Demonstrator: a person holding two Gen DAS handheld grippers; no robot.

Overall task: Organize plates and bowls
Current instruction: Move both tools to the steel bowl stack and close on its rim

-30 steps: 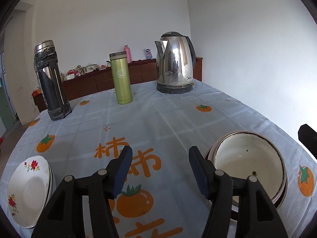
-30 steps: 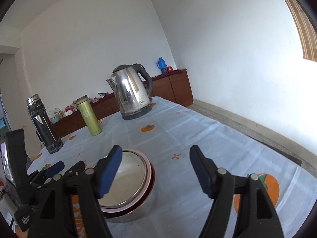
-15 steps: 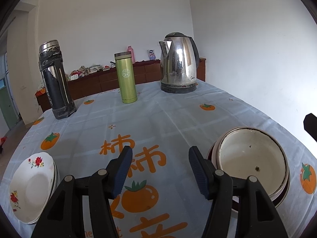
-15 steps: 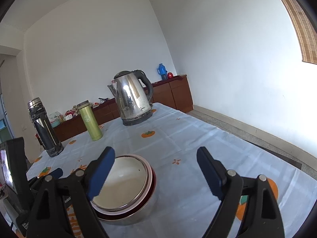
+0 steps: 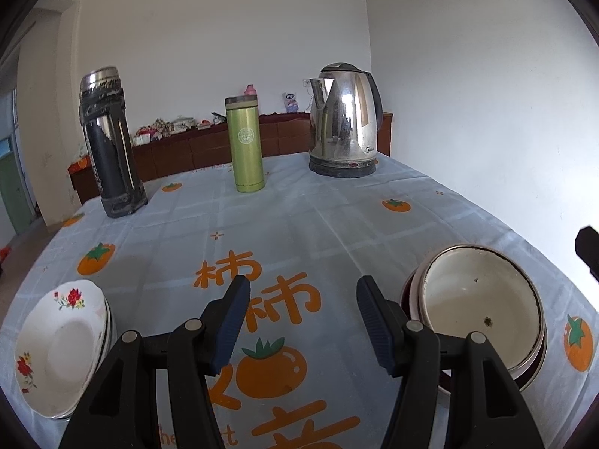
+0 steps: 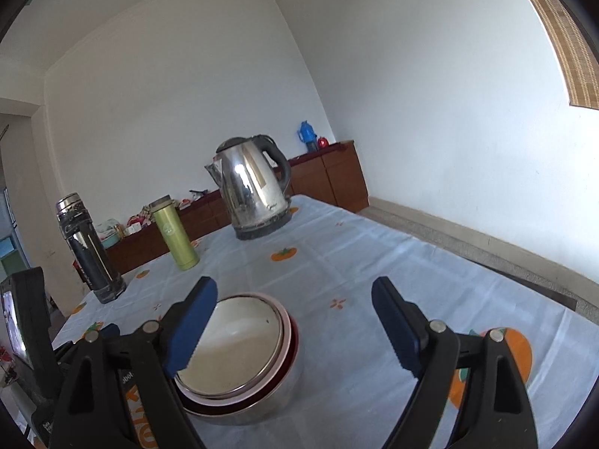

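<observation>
Jaws apart, tablecloth [image 5: 299, 224] reads 柿柿

Stack of white plates [image 5: 56, 344] with red flower prints sits at the worktop's [image 5: 299, 224] left edge. Nested bowls [image 5: 479, 310], cream inside, pink and dark red rims visible, stand upright at the right.

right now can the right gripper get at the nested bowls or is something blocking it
Probably yes. The right gripper is open and empty, with the nested bowls just ahead, slightly toward its left finger. Only bare tablecloth lies around them; the left gripper is off to the side.
</observation>
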